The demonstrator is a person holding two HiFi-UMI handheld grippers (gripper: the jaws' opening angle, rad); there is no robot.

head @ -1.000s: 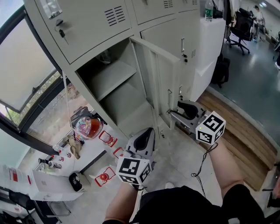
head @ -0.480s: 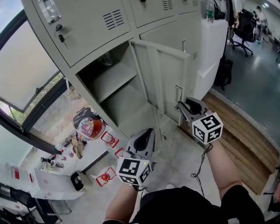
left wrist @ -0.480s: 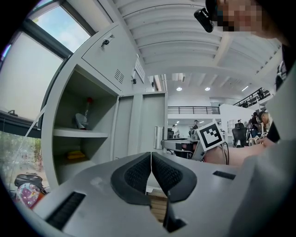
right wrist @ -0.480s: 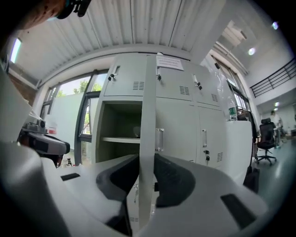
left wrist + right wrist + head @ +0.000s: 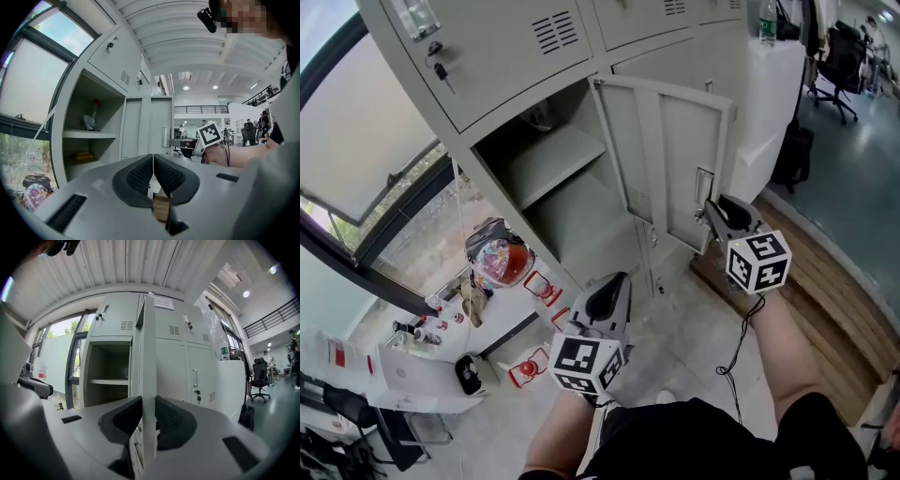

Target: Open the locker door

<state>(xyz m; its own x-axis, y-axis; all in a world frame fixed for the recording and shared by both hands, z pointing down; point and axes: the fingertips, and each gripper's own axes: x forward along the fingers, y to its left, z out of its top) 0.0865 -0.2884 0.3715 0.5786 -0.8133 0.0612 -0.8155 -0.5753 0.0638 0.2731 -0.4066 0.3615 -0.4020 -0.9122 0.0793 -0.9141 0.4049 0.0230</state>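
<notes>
right gripper [image 5: 711, 206]: closing on free edge of locker door [image 5: 675, 159], pads seemingly touching both faces
locker door: standing swung wide open
left gripper [image 5: 153, 164]: hanging low, jaws pressed together, empty

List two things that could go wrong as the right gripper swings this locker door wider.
1. The right gripper is closing its jaws on only the thin edge of the locker door; pulling early could slip them off.
2. Swung fully, the door may bang the neighbouring locker's handle.
</notes>
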